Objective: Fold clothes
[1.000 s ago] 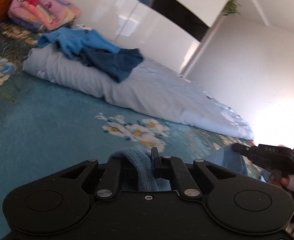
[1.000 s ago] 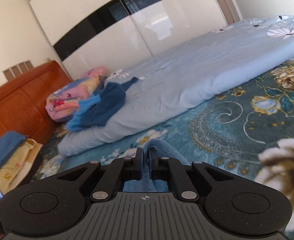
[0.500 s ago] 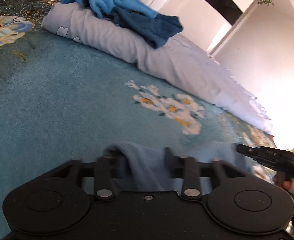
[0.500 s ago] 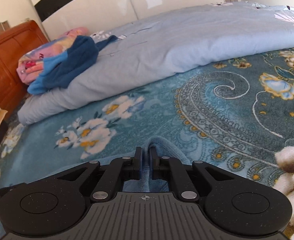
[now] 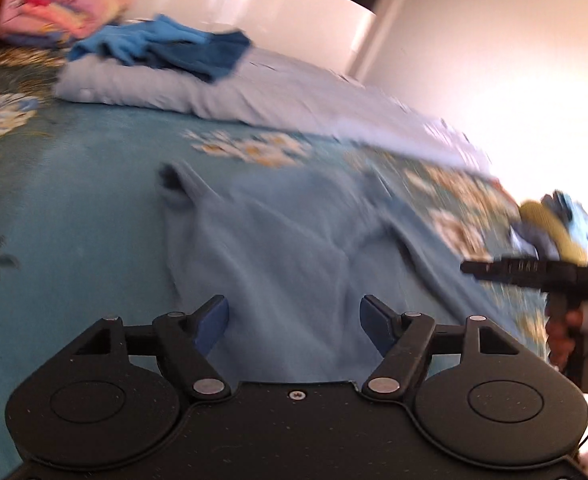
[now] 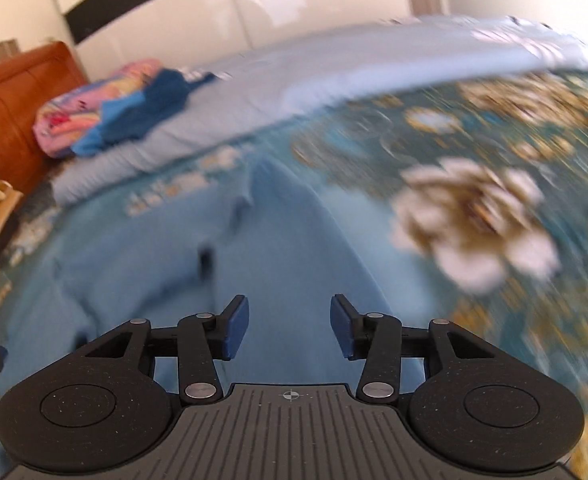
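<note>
A light blue garment (image 5: 285, 248) lies spread and wrinkled on the teal floral bedspread (image 5: 65, 200); in the right wrist view the same garment (image 6: 277, 248) runs away from me. My left gripper (image 5: 294, 322) stands open just above its near edge, with nothing between the fingers. My right gripper (image 6: 289, 330) is open too, over the garment's near part and empty. In the left wrist view the right gripper (image 5: 494, 268) shows side-on at the right edge, held by a hand (image 5: 562, 336). Both views are motion-blurred.
A folded pale blue quilt (image 5: 253, 96) lies along the far side of the bed, with crumpled blue clothes (image 5: 165, 46) and a pink floral bundle (image 5: 57, 8) at its left end. An orange wooden headboard (image 6: 13, 108) stands on the left. White glossy wardrobe doors (image 6: 233, 20) are behind.
Both grippers were shut on the light blue garment; both have opened and let it go. The garment now lies spread on the bedspread, and both grippers have pulled back.
</note>
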Demonstrator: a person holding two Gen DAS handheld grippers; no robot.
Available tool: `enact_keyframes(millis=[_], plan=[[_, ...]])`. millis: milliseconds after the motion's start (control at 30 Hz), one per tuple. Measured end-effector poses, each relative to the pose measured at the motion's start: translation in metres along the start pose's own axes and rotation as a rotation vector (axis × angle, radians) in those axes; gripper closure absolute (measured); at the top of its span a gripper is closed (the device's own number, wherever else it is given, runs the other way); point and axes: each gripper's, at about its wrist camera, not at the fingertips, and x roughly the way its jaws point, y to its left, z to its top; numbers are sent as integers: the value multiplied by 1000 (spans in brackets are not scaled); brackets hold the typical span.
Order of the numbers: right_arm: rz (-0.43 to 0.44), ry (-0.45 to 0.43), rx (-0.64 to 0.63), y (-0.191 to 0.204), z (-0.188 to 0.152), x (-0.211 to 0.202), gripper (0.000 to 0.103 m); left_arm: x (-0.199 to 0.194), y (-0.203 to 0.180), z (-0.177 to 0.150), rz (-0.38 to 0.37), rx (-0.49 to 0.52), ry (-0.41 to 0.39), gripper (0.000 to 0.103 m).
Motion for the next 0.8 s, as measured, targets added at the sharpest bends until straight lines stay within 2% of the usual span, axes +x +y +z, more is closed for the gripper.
enact_keyframes(millis=[100, 200, 300, 333, 367, 433, 467, 533, 633, 667, 767, 800], plan=[[-13, -13, 57, -10, -14, -21, 59, 7, -18, -12, 51, 90, 18, 30], [-9, -31, 78, -12, -18, -32, 54, 16, -26, -17, 123, 147, 31, 36], [2, -50, 65, -8, -18, -38, 52, 17, -25, -20, 167, 162, 27, 51], [6, -54, 62, -7, -18, -39, 49, 16, -24, -20, 177, 164, 23, 61], [10, -58, 60, -6, -18, -40, 49, 13, -20, -19, 185, 158, 16, 75], [16, -60, 60, -5, -19, -41, 49, 6, -10, -16, 194, 122, -8, 90], [17, -59, 63, -6, -20, -41, 49, 1, -2, -14, 203, 94, -24, 93], [14, -58, 79, -10, -23, -42, 49, -7, 10, -6, 251, 50, -66, 98], [8, -55, 104, -17, -27, -43, 49, -22, 30, 11, 392, 16, -161, 103], [6, -54, 112, -19, -28, -43, 49, -27, 38, 18, 446, 2, -194, 103], [1, -51, 137, -26, -32, -44, 49, -41, 73, 39, 544, -86, -259, 103], [-1, -51, 145, -28, -33, -44, 49, -44, 85, 45, 564, -125, -251, 103]])
